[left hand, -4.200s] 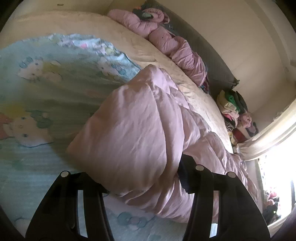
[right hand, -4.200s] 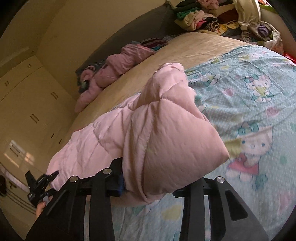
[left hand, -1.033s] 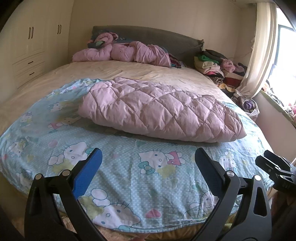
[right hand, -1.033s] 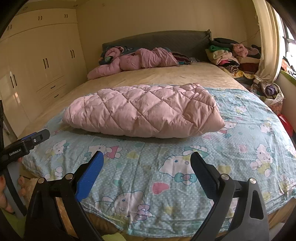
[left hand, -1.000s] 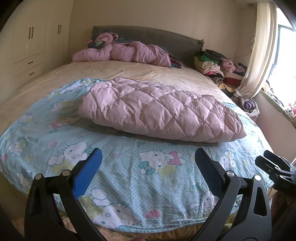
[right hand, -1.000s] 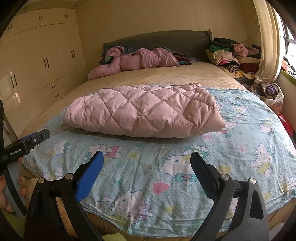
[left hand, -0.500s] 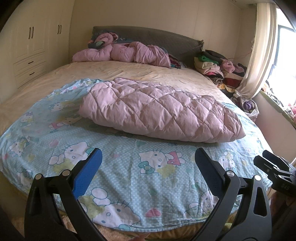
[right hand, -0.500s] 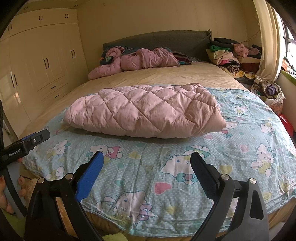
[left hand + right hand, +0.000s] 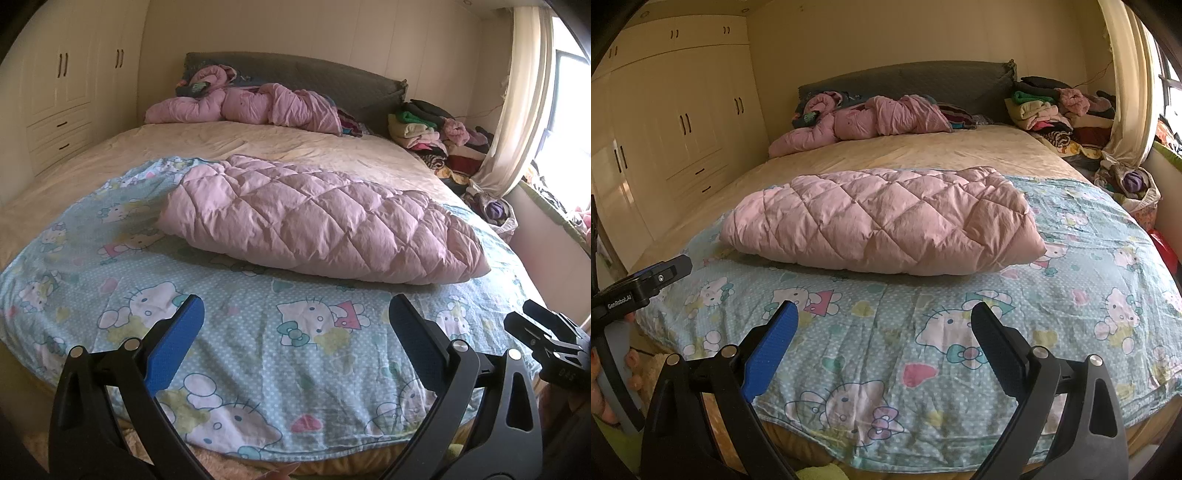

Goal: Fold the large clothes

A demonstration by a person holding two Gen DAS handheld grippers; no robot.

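A pink quilted coat [image 9: 317, 218] lies folded into a long flat bundle across the blue cartoon-print sheet [image 9: 258, 332] on the bed; it also shows in the right wrist view [image 9: 886, 219]. My left gripper [image 9: 295, 314] is open and empty, held back over the foot of the bed, well short of the coat. My right gripper [image 9: 882, 321] is open and empty too, at the same distance. Each gripper's body shows at the edge of the other's view.
A second crumpled pink coat [image 9: 251, 103] lies by the grey headboard [image 9: 923, 81]. Piles of clothes [image 9: 1052, 107] stand at the far right by the curtain [image 9: 517, 92]. Wardrobe doors [image 9: 665, 129] line the left wall.
About four seconds ago both grippers were shut on the pink coat. Now both are open and drawn back. Over the last second the views have barely shifted.
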